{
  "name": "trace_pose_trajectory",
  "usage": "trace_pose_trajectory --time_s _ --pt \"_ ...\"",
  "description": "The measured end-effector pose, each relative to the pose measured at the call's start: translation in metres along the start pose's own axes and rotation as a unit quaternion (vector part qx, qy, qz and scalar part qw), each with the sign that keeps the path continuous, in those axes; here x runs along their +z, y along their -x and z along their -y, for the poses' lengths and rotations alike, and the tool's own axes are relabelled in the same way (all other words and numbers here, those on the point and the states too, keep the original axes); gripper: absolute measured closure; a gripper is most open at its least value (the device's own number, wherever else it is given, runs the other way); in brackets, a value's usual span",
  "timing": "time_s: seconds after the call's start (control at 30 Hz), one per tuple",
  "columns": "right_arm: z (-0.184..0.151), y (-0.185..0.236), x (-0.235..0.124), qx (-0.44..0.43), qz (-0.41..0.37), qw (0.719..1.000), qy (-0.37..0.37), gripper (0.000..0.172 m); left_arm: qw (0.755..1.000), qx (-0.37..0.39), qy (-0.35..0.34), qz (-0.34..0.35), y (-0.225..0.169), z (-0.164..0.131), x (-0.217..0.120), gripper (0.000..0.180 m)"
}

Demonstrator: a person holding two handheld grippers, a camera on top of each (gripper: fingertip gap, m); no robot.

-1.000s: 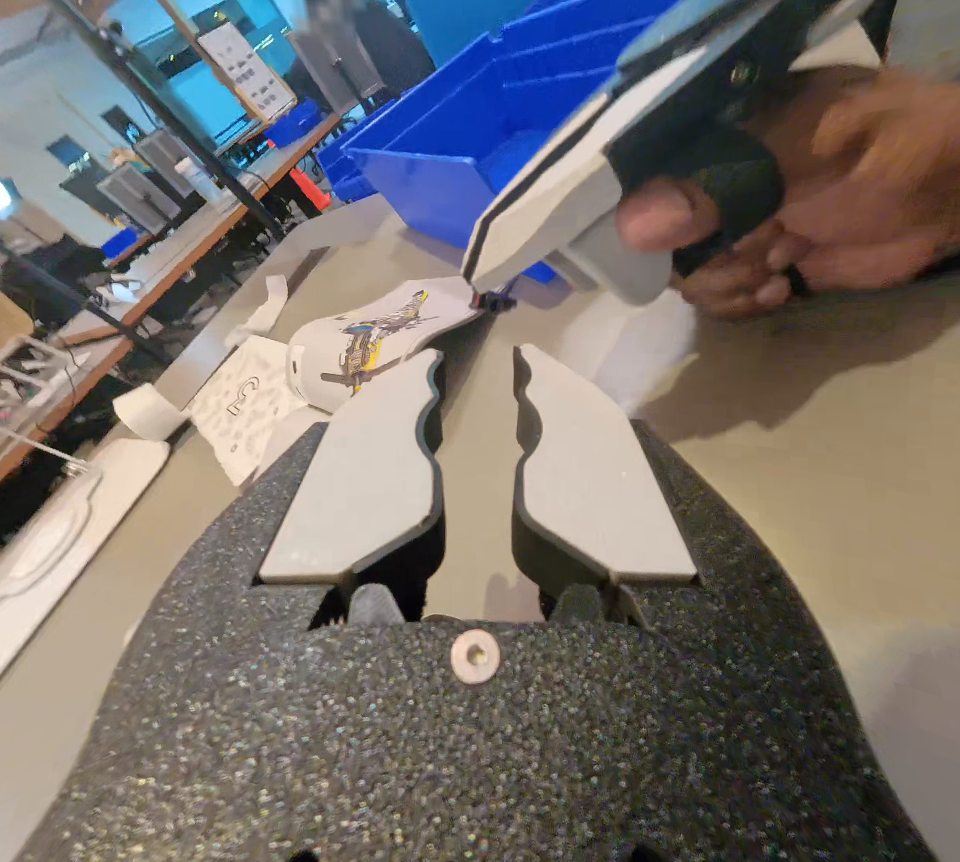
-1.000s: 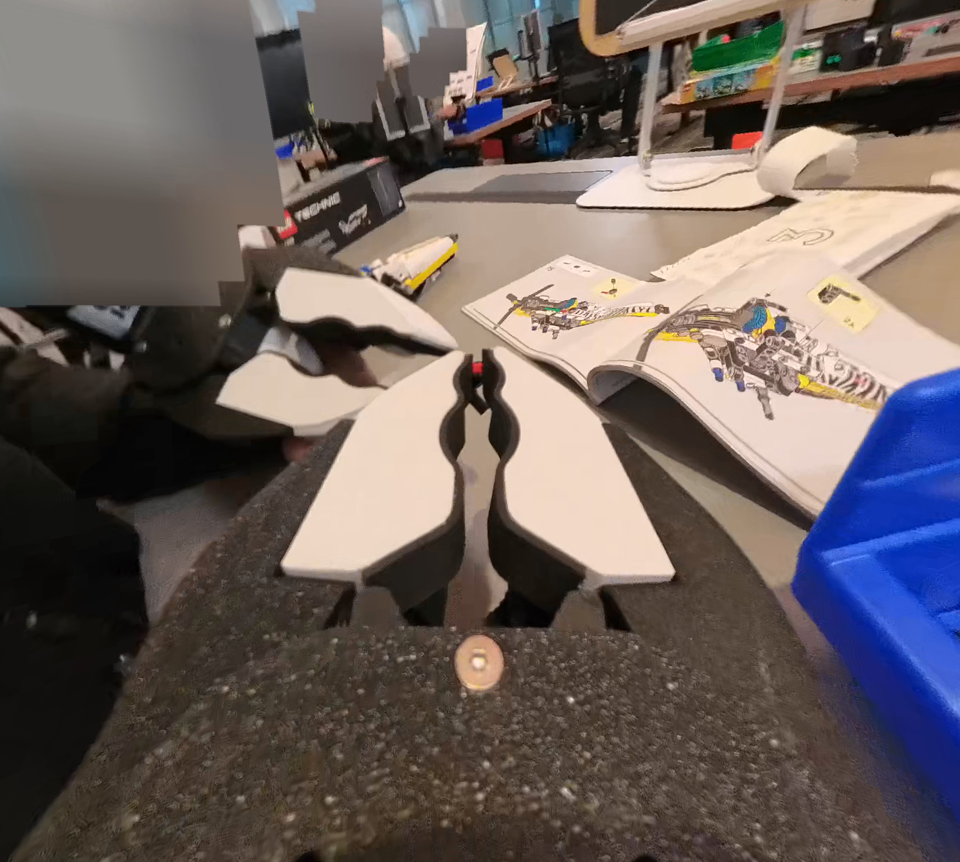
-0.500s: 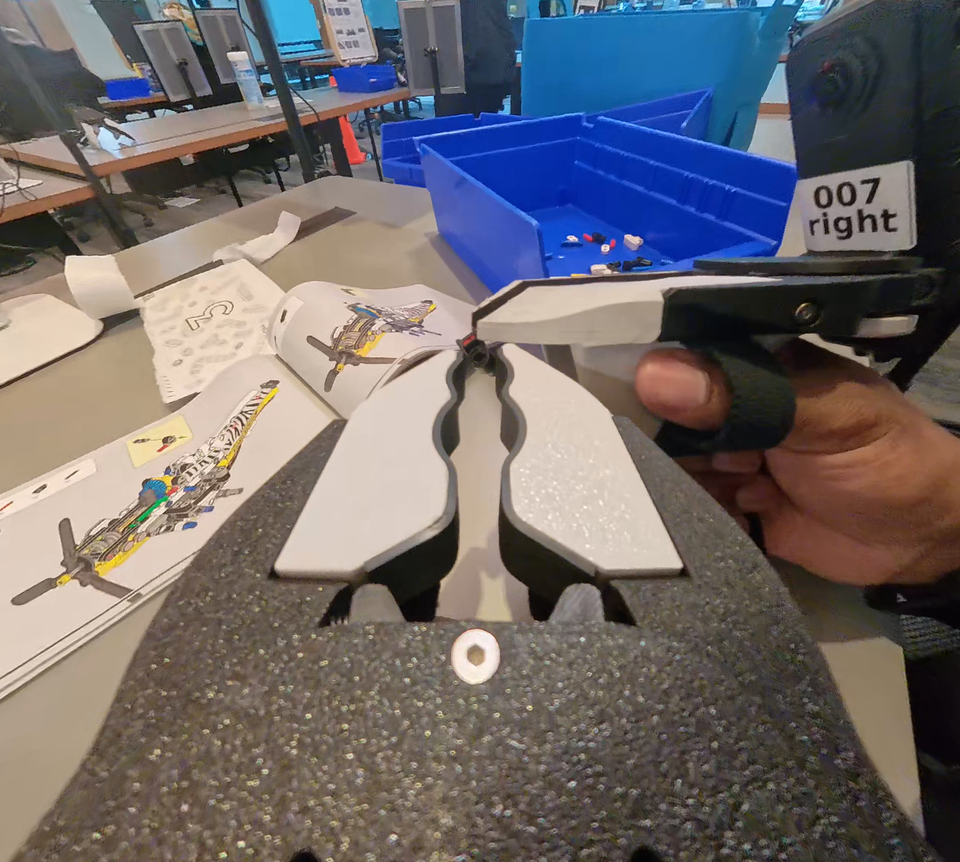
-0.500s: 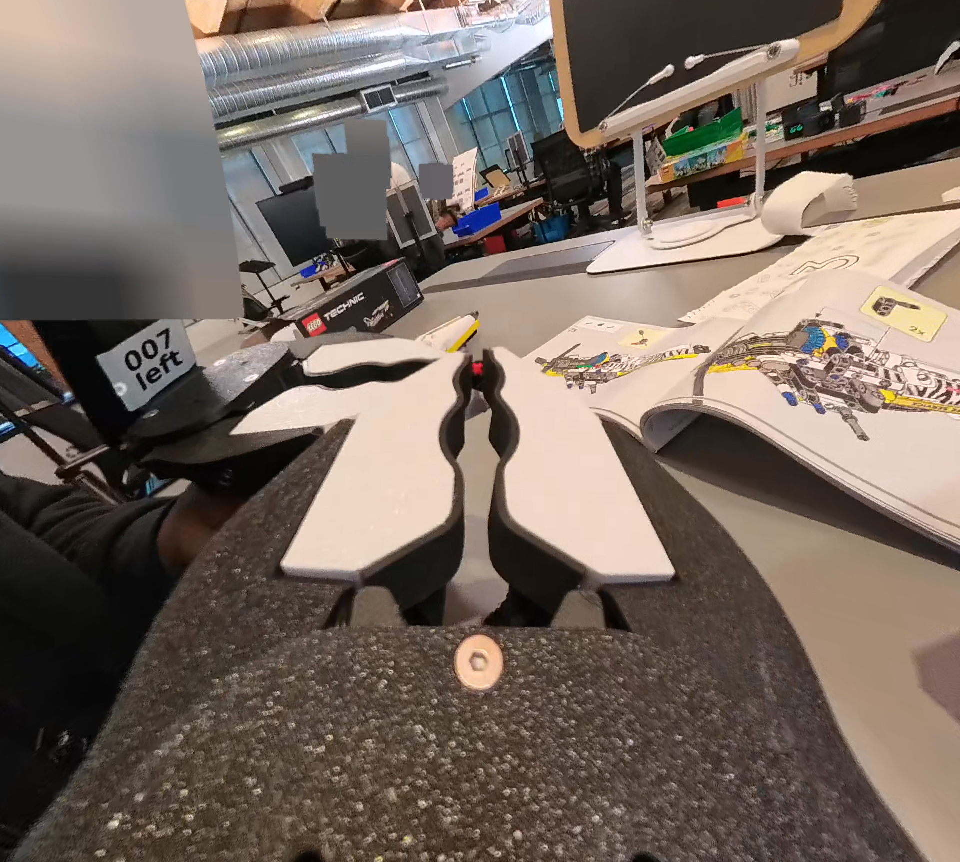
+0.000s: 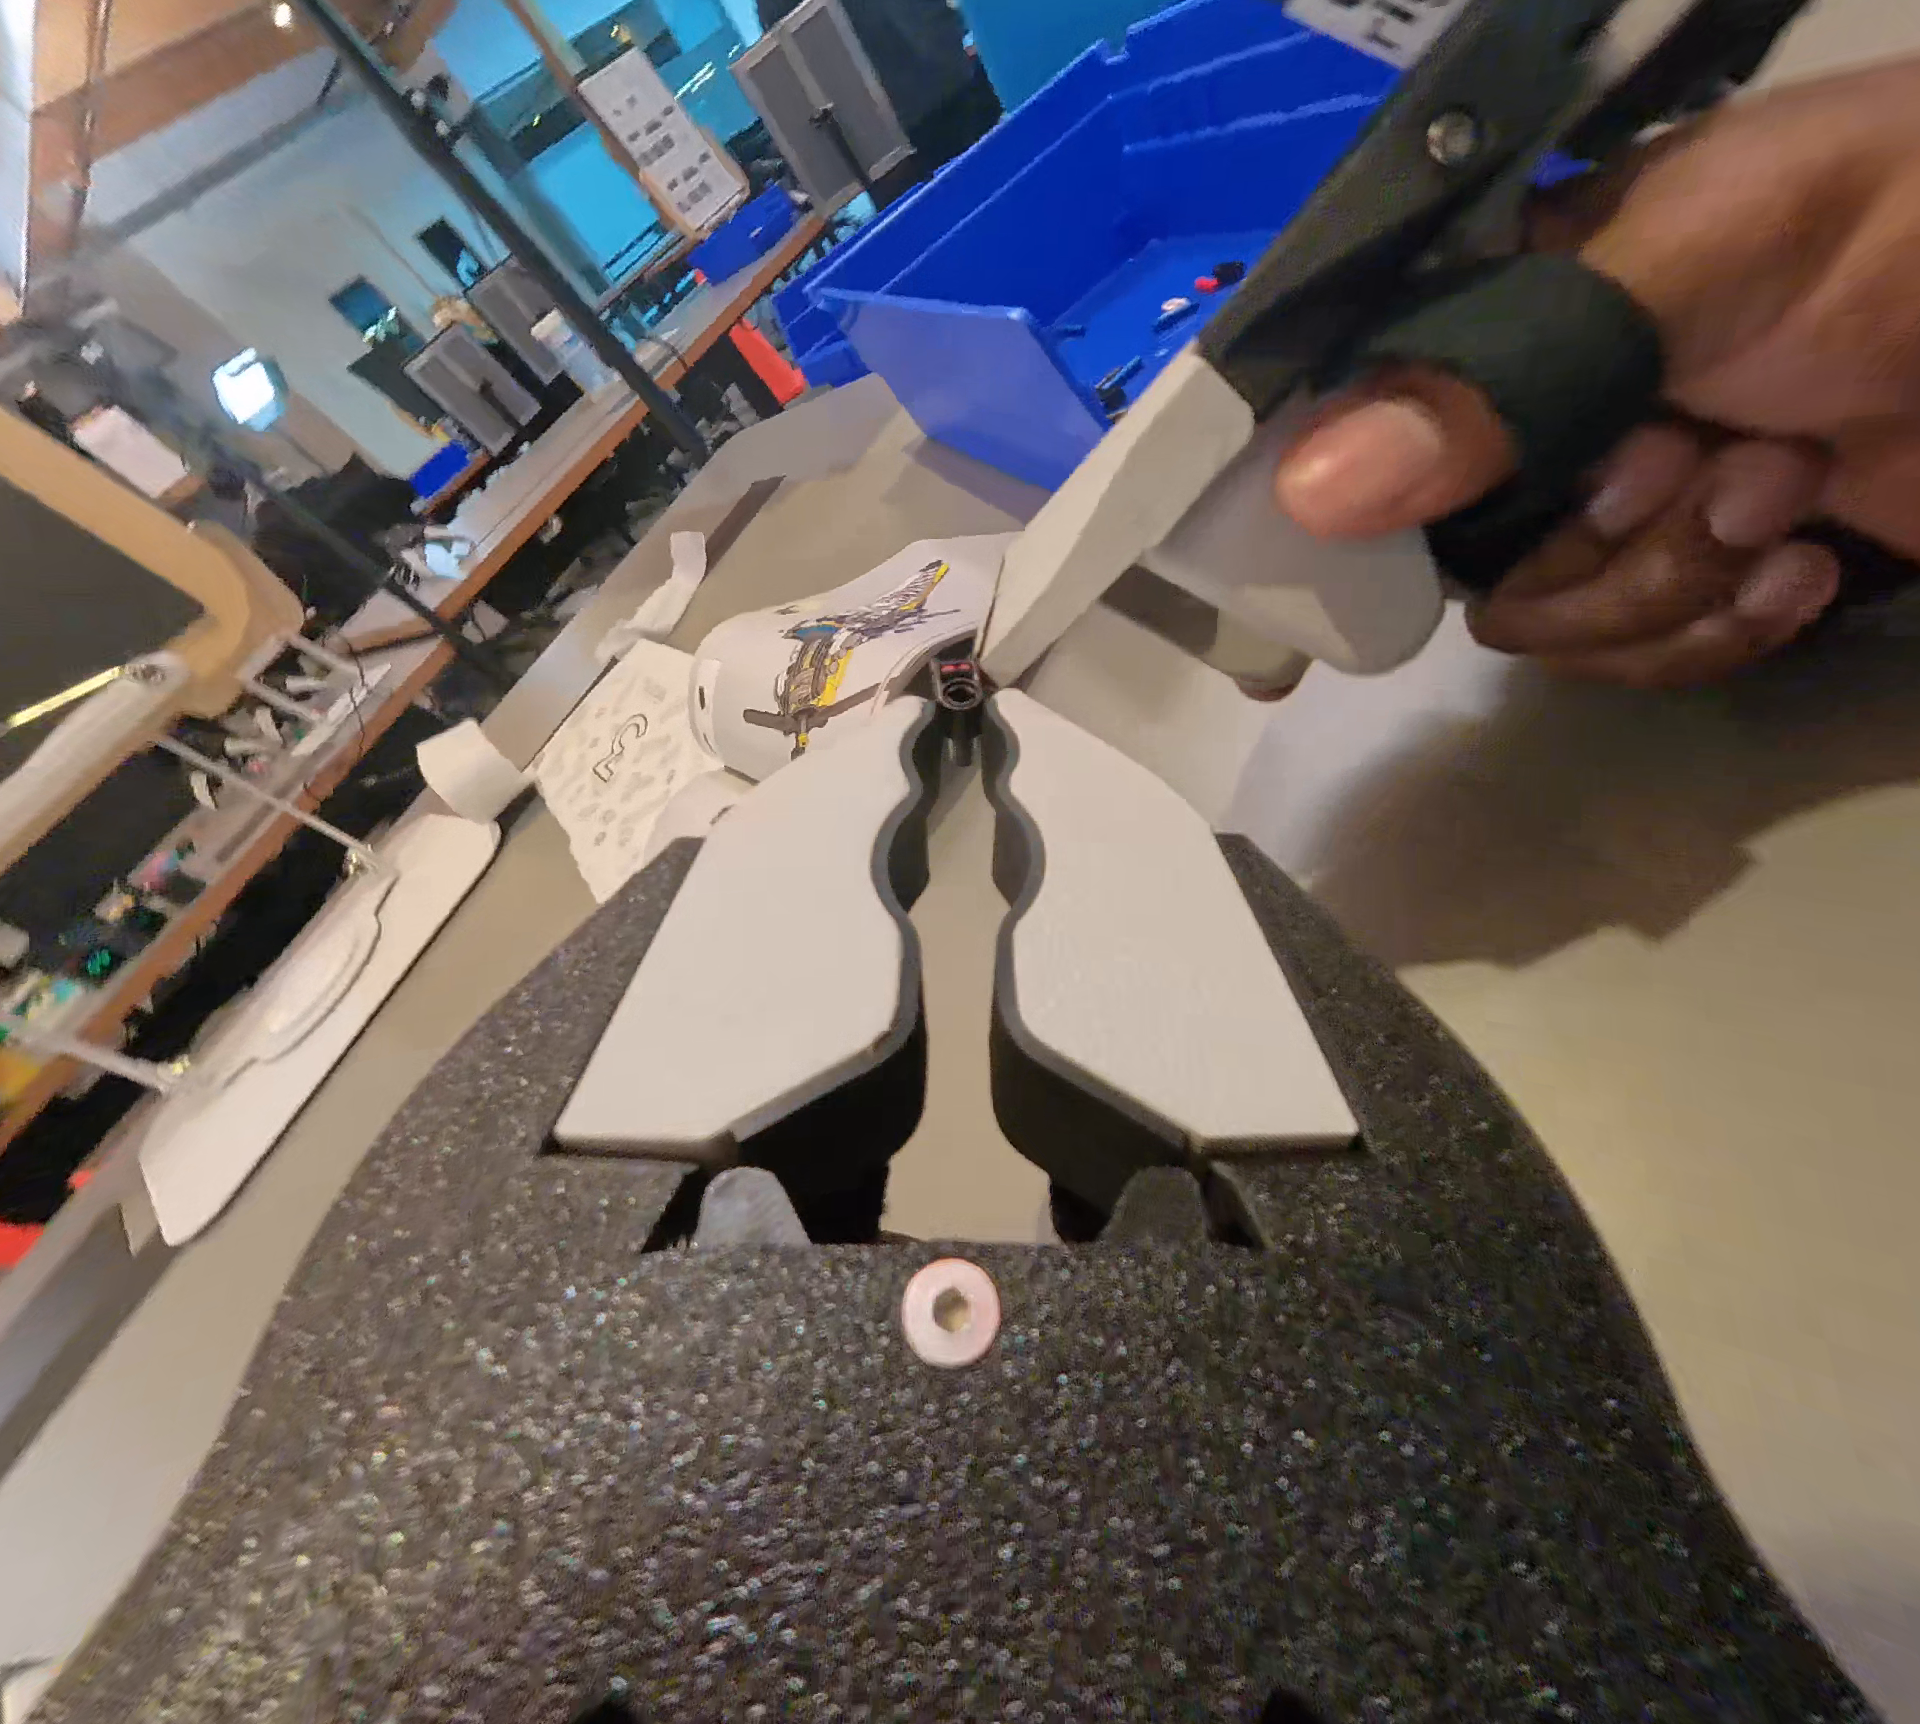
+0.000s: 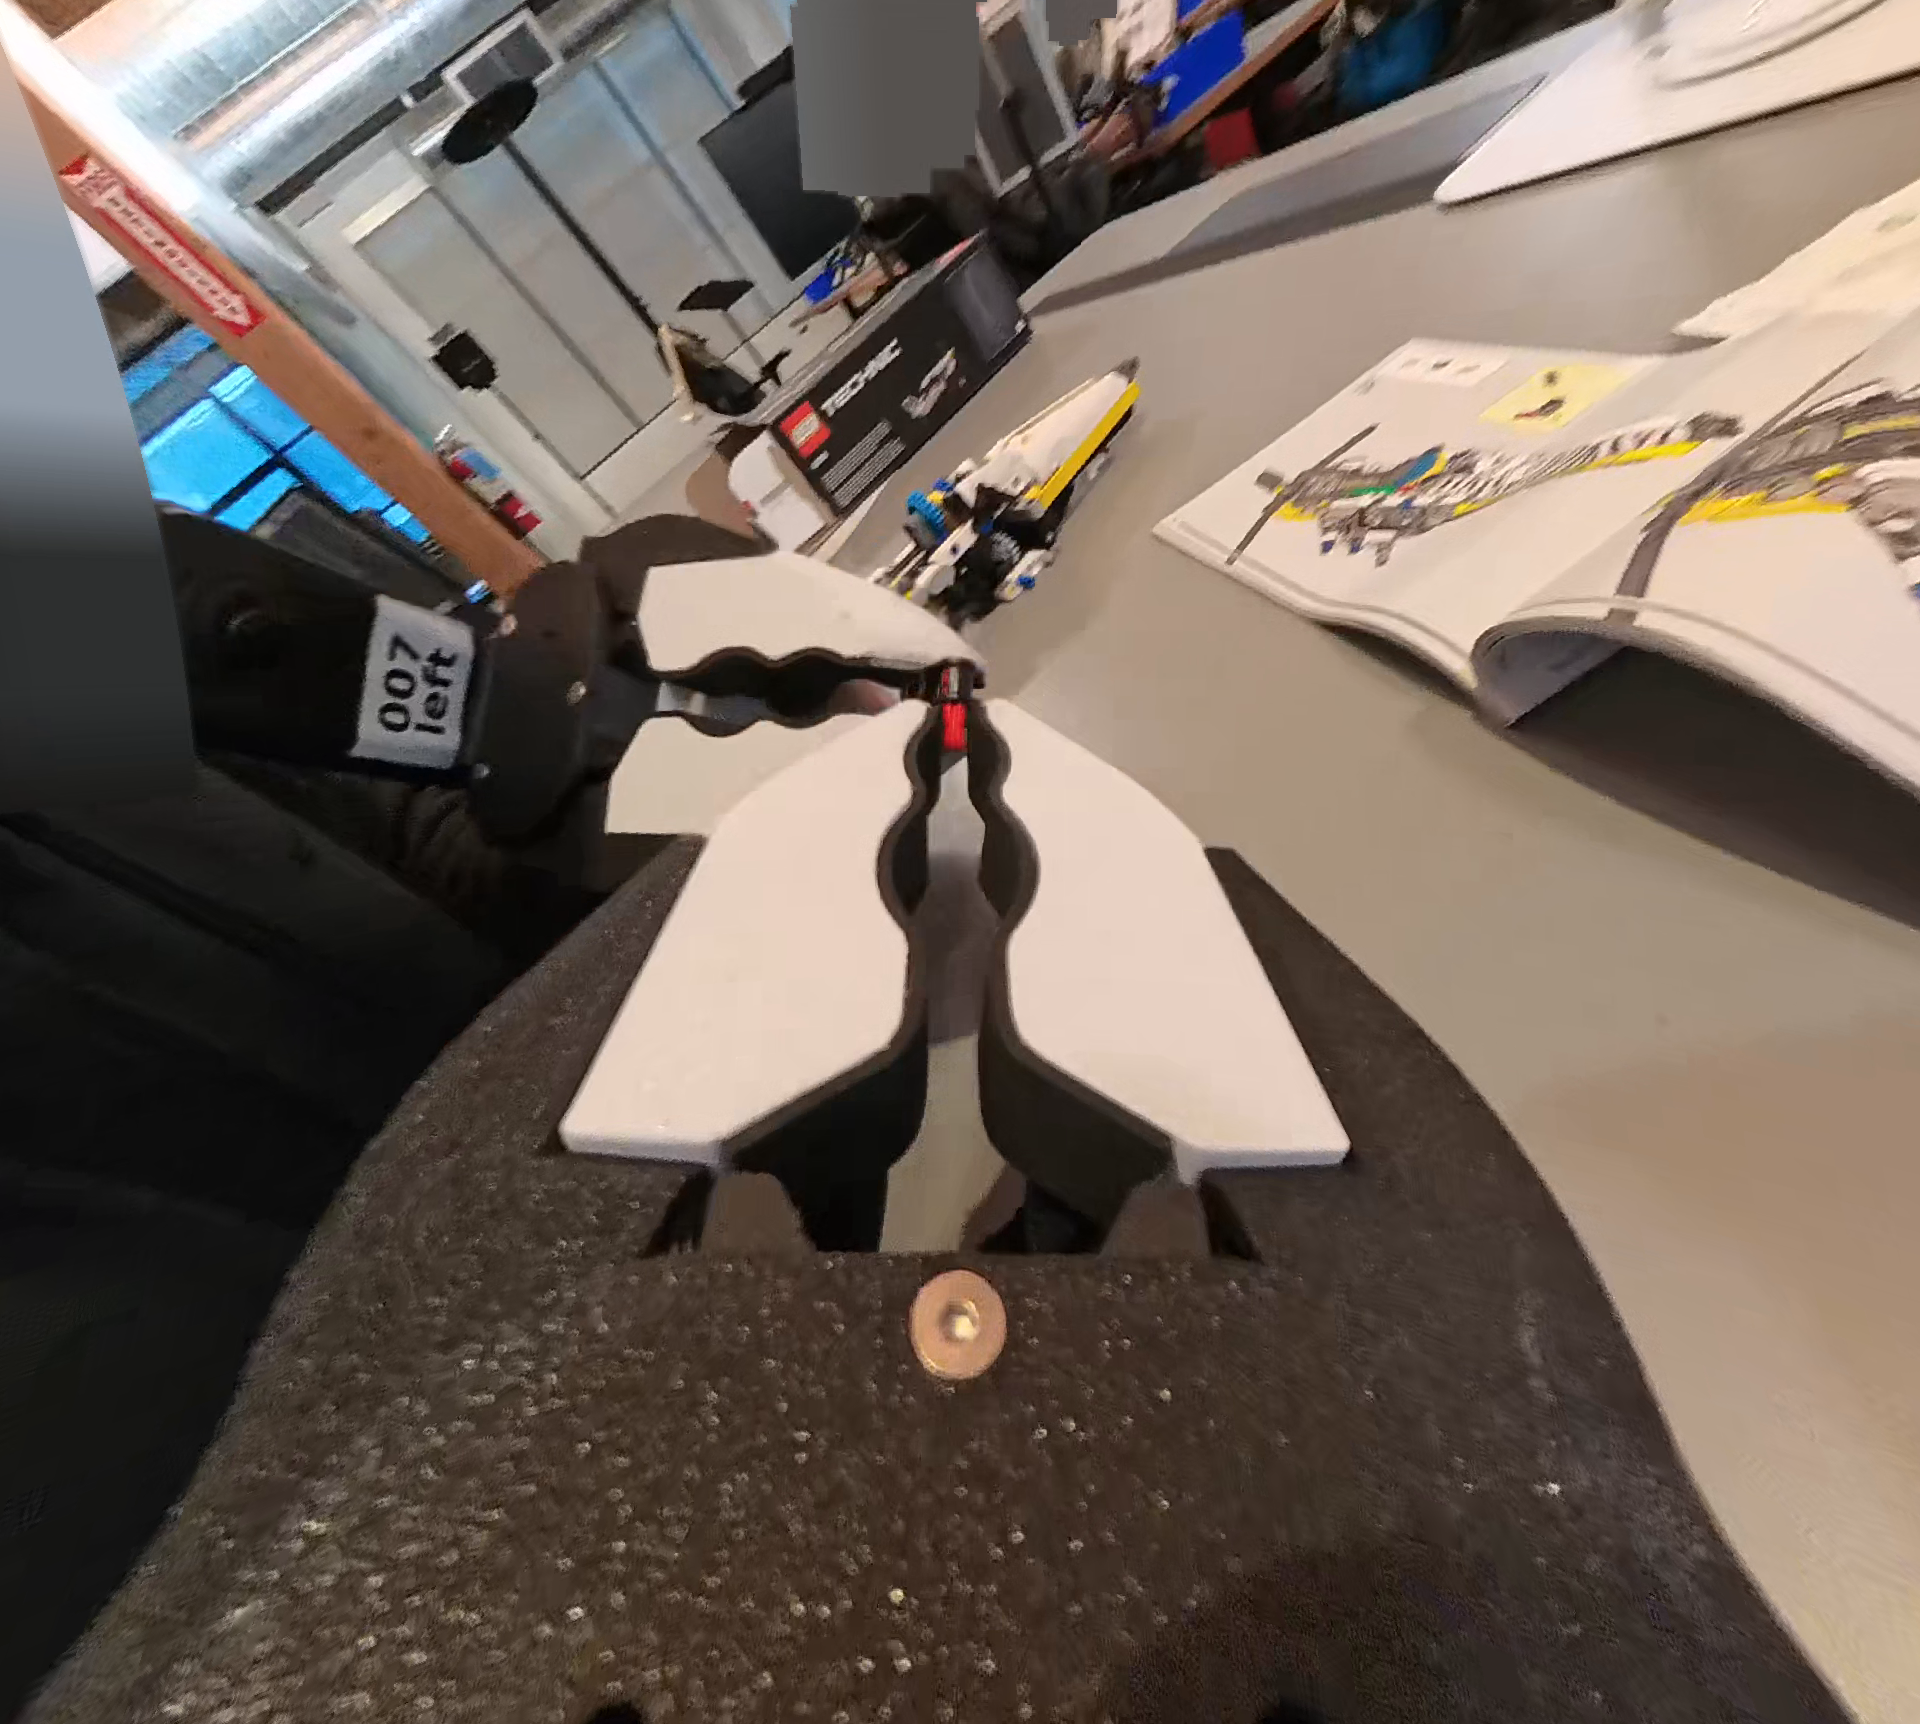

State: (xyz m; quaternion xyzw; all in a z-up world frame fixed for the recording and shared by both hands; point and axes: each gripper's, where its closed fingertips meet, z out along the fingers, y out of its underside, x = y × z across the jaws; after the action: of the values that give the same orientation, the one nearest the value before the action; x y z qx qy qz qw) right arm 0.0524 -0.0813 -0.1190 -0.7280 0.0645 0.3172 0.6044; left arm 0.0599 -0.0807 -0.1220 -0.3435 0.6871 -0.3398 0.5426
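In the left wrist view my left gripper point(image 5: 958, 720) is shut on a small black connector piece point(image 5: 958, 695) with a round hole, held just above the grey table point(image 5: 1558, 1051). The right gripper's finger point(image 5: 1101, 521) comes in from the upper right, with its tip against the same piece. In the right wrist view my right gripper point(image 6: 948, 724) is shut on a small red pin point(image 6: 948, 729). The pin meets the black piece at the tips of the left gripper's fingers point(image 6: 790, 614), which come in from the left. The two grippers stand tip to tip.
A blue bin point(image 5: 935, 344) with small loose parts stands behind the right gripper. An open instruction booklet point(image 6: 1558, 511) and a printed sheet point(image 5: 613, 760) lie on the table. A partly built white and yellow model point(image 6: 1018, 469) and a black box point(image 6: 904, 396) stand farther off. Less than 4 cm separates the two grippers' tips.
My left gripper stood open and empty, then closed on the black piece at the right gripper's tip. The right gripper kept its hold on the red pin. Both views have tilted.
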Motion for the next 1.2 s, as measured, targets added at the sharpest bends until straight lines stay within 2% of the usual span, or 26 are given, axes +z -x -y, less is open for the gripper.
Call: trace_pose_trajectory --time_s 0.13,0.2,0.33,0.4,0.63,0.77,1.03,1.2 --pt "-0.009 0.000 0.002 0.032 0.012 0.999 0.037 0.168 0.999 0.036 0.001 -0.020 -0.003 -0.005 -0.004 0.172" --pt "-0.012 0.000 0.004 0.030 -0.010 0.998 0.052 0.168 1.000 -0.006 0.001 -0.030 -0.004 -0.009 -0.005 0.172" --pt "-0.017 -0.004 0.008 -0.040 -0.113 0.990 0.073 0.168 0.992 -0.119 0.010 -0.045 -0.005 -0.018 -0.006 0.172" --pt "-0.020 -0.007 0.008 -0.046 -0.140 0.986 0.072 0.168 0.988 -0.143 0.016 -0.051 -0.007 -0.021 -0.006 0.172" --pt "-0.023 -0.014 0.002 -0.066 -0.237 0.967 0.060 0.168 0.987 -0.145 0.041 -0.050 -0.012 -0.026 0.000 0.172" --pt "-0.024 -0.016 0.002 -0.081 -0.263 0.960 0.057 0.168 0.987 -0.146 0.050 -0.046 -0.012 -0.028 0.001 0.172" --pt "-0.025 -0.017 0.004 -0.078 -0.260 0.960 0.060 0.168 0.980 -0.182 0.055 -0.061 -0.011 -0.030 0.001 0.172" --pt "-0.024 -0.013 0.004 -0.092 -0.173 0.979 0.061 0.168 0.989 -0.133 0.050 -0.040 -0.012 -0.027 -0.002 0.173"
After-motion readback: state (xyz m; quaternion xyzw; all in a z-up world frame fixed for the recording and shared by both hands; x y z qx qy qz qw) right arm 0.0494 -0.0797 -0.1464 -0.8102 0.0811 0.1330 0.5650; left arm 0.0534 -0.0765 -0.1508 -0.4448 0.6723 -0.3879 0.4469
